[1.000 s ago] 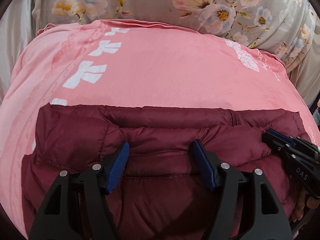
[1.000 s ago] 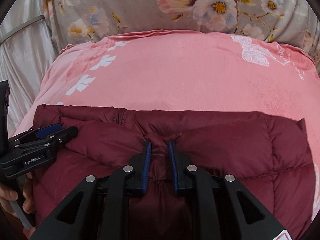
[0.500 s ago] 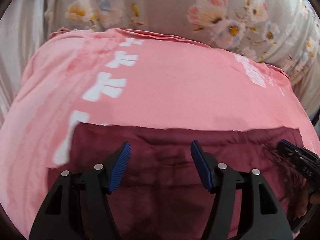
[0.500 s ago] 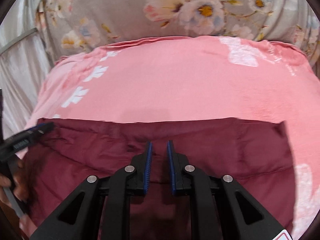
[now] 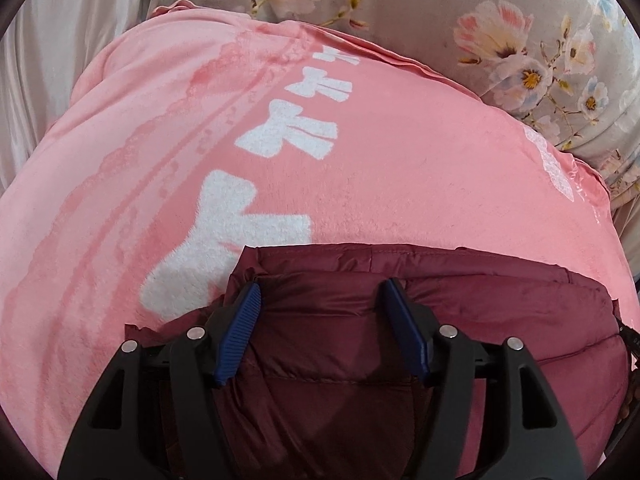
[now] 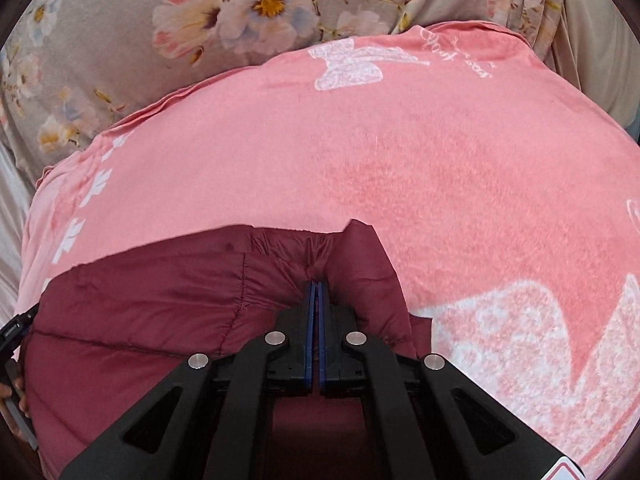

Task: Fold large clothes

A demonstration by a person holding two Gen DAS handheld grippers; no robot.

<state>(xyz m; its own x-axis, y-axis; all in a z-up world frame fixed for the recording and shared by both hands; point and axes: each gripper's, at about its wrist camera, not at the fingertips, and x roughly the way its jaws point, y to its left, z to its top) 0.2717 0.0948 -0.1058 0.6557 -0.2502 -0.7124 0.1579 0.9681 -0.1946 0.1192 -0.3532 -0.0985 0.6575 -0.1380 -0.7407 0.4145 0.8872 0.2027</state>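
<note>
Right gripper (image 6: 317,300) pinches the maroon puffer jacket (image 6: 152,300) at its far edge, left gripper (image 5: 320,312) gapes over it holding nothing — jacket lies on the pink blanket (image 6: 400,160); better lay the fold evenly, I think.

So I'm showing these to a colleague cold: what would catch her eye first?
The dark red puffer jacket bunched at the near edge of a pink blanket with white prints. Next, the right gripper, shut on a pinch of the jacket's top edge, and the left gripper, open over the jacket. Behind lies grey floral bedding.
</note>
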